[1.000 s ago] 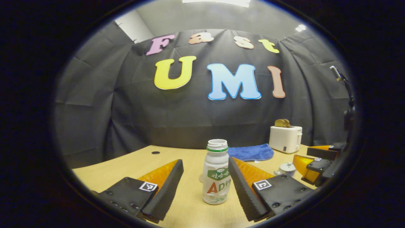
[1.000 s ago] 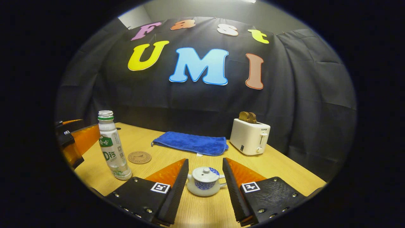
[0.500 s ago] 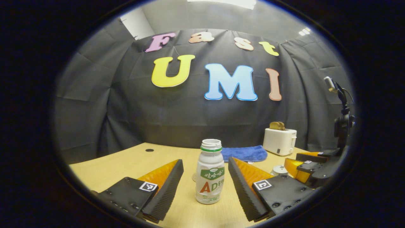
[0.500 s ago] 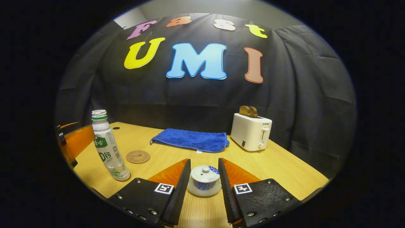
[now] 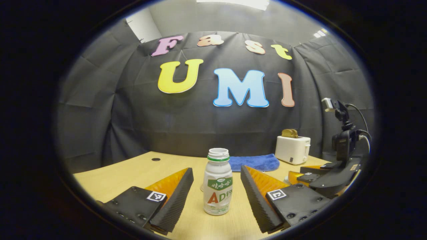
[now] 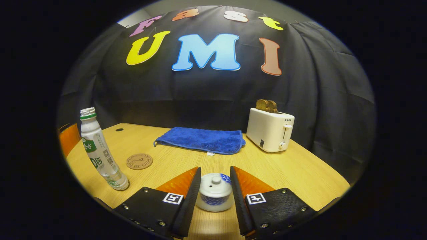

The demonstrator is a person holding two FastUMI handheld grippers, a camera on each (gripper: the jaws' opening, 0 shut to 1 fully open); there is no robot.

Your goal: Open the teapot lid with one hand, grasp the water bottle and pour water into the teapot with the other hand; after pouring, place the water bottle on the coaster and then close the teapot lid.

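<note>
Now I have right gripper (image 6: pixel 215 196) narrowed around the small white-and-blue ceramic teapot (image 6: pixel 214 197), lower centre, contact unclear | left gripper (image 5: pixel 217 200) released, straddling the uncapped white plastic water bottle (image 5: pixel 217 186) | lid (image 6: pixel 215 185) still on.

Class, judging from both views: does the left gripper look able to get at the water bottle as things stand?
Probably yes: the water bottle stands upright between the left gripper's open fingers, nothing blocking it.

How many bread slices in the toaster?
2, as far as shows: bread slices stick up side by side from the top of the toaster, at the table's back right beside the blue towel. They overlap, so another could hide behind.
</note>
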